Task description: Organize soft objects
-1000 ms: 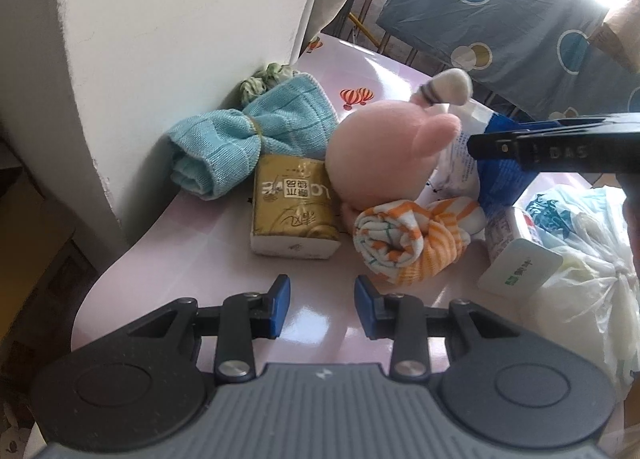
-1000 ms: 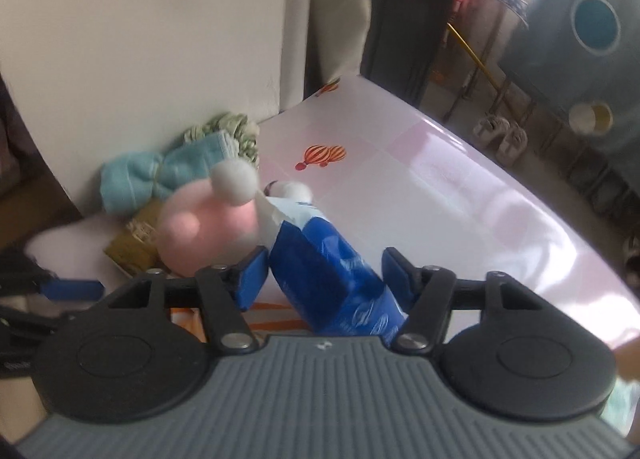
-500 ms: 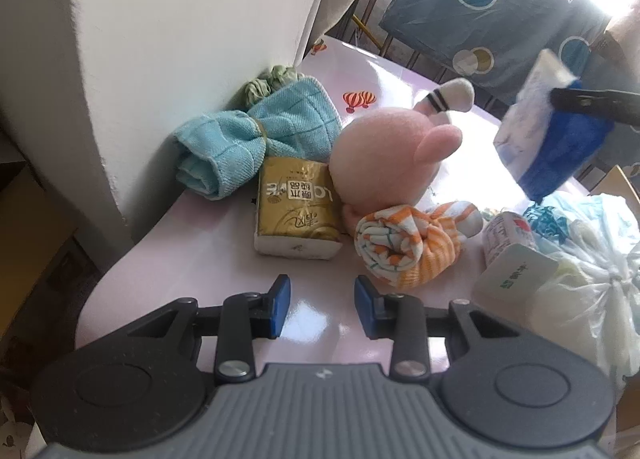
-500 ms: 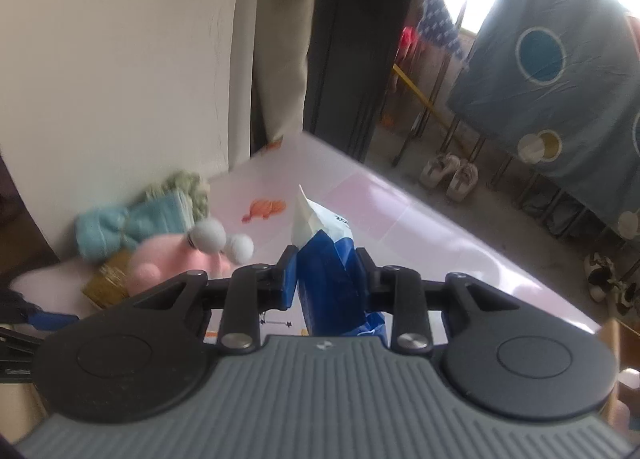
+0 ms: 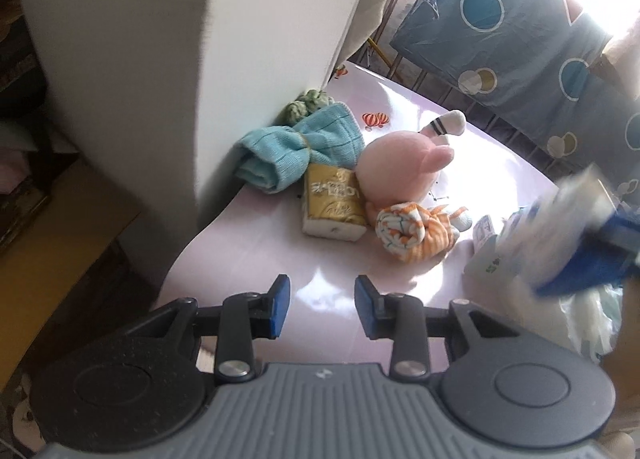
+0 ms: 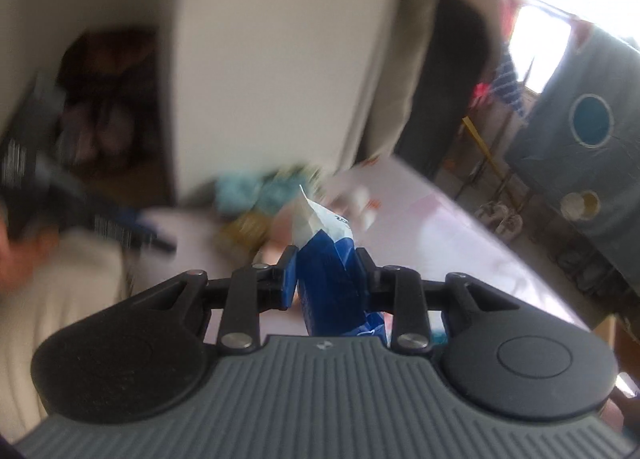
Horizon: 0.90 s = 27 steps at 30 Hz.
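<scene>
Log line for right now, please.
right gripper: shut on blue tissue pack, off table | left gripper: open, empty | pink plush: on table

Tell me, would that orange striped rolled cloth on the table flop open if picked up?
Probably somewhat. The orange striped rolled cloth looks like soft fabric with a loose tail trailing beside the pink plush toy, so that end would likely dangle. It seems light, and its rounded shape might roll if nudged.

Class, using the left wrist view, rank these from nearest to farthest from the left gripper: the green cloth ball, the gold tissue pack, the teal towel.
From the left gripper:
1. Gold tissue pack, straight ahead on the table, nearest.
2. Teal towel, behind the pack, against the wall.
3. Green cloth ball, behind the towel in the corner, farthest.
</scene>
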Each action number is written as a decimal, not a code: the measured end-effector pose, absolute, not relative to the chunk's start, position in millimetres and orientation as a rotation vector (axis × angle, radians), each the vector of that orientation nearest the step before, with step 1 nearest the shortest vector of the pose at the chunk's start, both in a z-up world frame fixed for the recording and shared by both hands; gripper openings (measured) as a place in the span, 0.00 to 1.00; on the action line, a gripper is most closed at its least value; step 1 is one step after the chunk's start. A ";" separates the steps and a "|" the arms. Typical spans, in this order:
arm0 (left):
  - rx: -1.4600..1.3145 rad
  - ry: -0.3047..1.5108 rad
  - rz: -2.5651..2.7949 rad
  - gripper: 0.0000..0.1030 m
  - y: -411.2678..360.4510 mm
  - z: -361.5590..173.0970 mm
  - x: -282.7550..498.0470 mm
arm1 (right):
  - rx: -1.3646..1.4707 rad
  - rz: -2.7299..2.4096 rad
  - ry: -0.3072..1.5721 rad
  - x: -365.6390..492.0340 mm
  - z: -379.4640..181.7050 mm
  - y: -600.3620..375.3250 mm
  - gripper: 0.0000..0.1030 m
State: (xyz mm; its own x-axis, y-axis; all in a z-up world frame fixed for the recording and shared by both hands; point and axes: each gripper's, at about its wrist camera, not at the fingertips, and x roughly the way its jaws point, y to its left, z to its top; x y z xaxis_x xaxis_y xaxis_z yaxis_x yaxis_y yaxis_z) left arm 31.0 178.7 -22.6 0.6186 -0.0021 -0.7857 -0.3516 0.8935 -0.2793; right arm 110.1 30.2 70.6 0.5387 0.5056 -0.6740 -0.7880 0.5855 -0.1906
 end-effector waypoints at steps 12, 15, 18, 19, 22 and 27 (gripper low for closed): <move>-0.439 0.909 0.043 0.35 156.4 -13.1 13.4 | -0.173 0.882 0.881 43.8 13.7 -14.9 0.33; -0.437 0.925 -0.018 0.35 142.2 -17.4 13.3 | -0.085 0.825 0.904 36.8 -3.3 -33.0 0.33; -0.422 0.939 -0.080 0.35 127.7 -21.9 13.0 | 0.088 0.786 0.914 32.9 -9.2 -50.6 0.33; -0.418 0.940 -0.099 0.35 123.7 -22.3 12.6 | 0.157 0.767 0.916 33.5 -9.7 -58.5 0.33; -0.415 0.936 -0.155 0.40 113.7 -22.1 13.5 | 0.383 0.705 0.922 36.2 -9.8 -87.3 0.35; -0.415 0.962 -0.229 0.44 100.2 -26.1 23.5 | 0.666 0.584 0.933 38.7 -28.0 -123.4 0.43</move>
State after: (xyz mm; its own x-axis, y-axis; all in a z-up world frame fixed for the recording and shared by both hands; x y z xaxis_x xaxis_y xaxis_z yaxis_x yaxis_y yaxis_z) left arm 23.5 100.2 -26.1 0.5558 -0.3688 -0.7450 0.0066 0.8981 -0.4397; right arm 38.7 -123.4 -28.0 0.4729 0.7059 -0.5273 -0.1656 0.6590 0.7337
